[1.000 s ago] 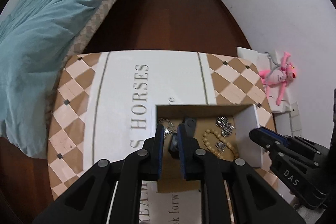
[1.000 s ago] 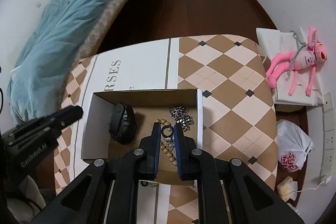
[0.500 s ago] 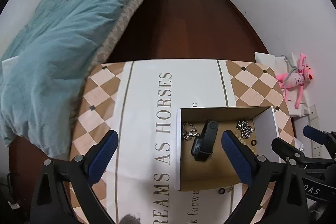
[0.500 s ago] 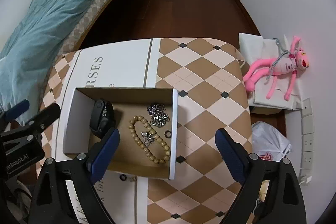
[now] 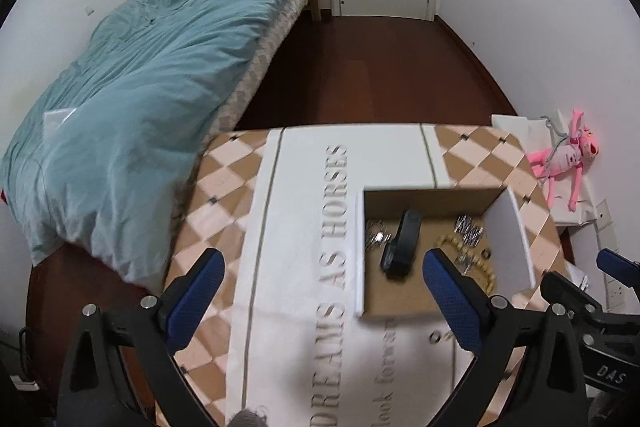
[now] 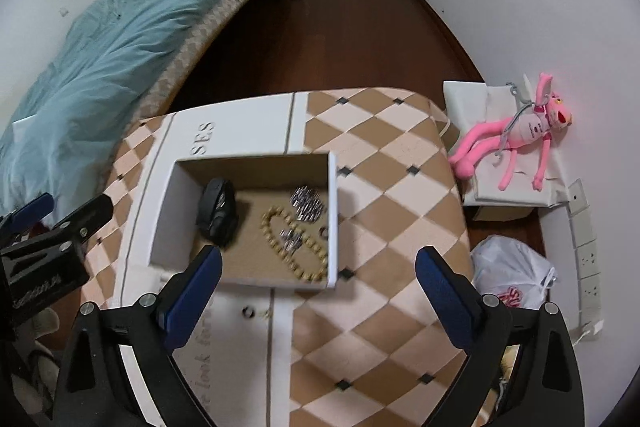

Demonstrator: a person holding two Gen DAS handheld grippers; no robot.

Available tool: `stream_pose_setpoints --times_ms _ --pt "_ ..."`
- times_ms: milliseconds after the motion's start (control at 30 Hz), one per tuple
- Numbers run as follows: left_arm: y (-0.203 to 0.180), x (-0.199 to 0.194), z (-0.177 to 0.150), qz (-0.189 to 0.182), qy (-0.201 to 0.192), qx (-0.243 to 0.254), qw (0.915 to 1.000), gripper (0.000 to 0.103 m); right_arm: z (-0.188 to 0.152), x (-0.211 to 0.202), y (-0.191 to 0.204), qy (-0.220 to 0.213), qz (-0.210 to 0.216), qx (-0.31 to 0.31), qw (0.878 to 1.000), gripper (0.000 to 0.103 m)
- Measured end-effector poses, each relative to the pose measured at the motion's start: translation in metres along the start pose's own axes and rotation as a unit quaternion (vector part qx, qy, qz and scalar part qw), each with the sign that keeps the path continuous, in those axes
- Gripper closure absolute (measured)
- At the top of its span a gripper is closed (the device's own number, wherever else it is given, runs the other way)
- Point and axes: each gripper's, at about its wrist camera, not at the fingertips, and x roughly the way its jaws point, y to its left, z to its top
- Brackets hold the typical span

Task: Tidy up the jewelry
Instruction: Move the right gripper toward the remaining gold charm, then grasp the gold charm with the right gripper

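Both the left tongs (image 5: 318, 281) and the right tongs (image 6: 318, 277) have just been opening and now stand wide, nothing between their blue pads, drawn back above the open white cardboard box (image 6: 333, 227) where a second ago each was shut down inside it. In that box lie the black watch (image 6: 217, 213), the beige bead bracelet (image 6: 294, 251) and silvery chain pieces (image 6: 307, 203); two deliveries look done. Just outside its near wall a small dark ring (image 6: 249, 312) waits on the bench (image 6: 392, 211); blur hides what lies beside it.

Tablecloth lettering (image 6: 202, 139) partly hidden by box (image 6: 160, 223), blurred
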Motion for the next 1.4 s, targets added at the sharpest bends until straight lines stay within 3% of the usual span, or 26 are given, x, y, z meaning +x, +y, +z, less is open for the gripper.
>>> stream_pose_setpoints --times_ms 167,233,300,400,800,900,967,1133,1400 --pt "0.007 0.017 -0.044 0.008 0.035 0.004 0.9994 0.002 -0.038 0.013 0.007 0.016 0.017 0.0 1.0 0.009" --pt "0.009 0.03 -0.058 0.007 0.058 0.002 0.9983 0.002 -0.048 0.024 0.009 0.028 0.027 0.001 0.999 0.031" --pt "0.009 0.043 -0.071 0.012 0.073 0.005 0.9973 0.002 -0.057 0.04 0.012 0.04 0.034 -0.002 0.999 0.033" --pt "0.008 0.059 -0.083 0.021 0.084 0.013 0.9961 0.002 -0.07 0.062 0.017 0.052 0.048 -0.006 0.997 0.05" --pt "0.014 0.096 -0.102 0.022 0.121 0.015 0.9923 0.002 -0.091 0.096 0.039 0.03 0.042 -0.062 0.997 0.06" --pt "0.015 0.098 -0.103 0.02 0.123 0.012 0.9922 0.002 -0.09 0.098 0.045 0.021 0.03 -0.081 0.996 0.071" --pt "0.016 0.099 -0.102 0.02 0.123 0.011 0.9921 0.002 -0.089 0.099 0.05 0.017 0.017 -0.094 0.995 0.091" --pt "0.016 0.099 -0.1 0.018 0.125 0.009 0.992 0.002 -0.092 0.097 0.054 0.01 0.003 -0.106 0.994 0.092" --pt "-0.022 0.085 -0.092 -0.016 0.107 0.019 0.9939 0.002 -0.093 0.075 -0.004 0.005 0.011 0.002 1.0 0.092"
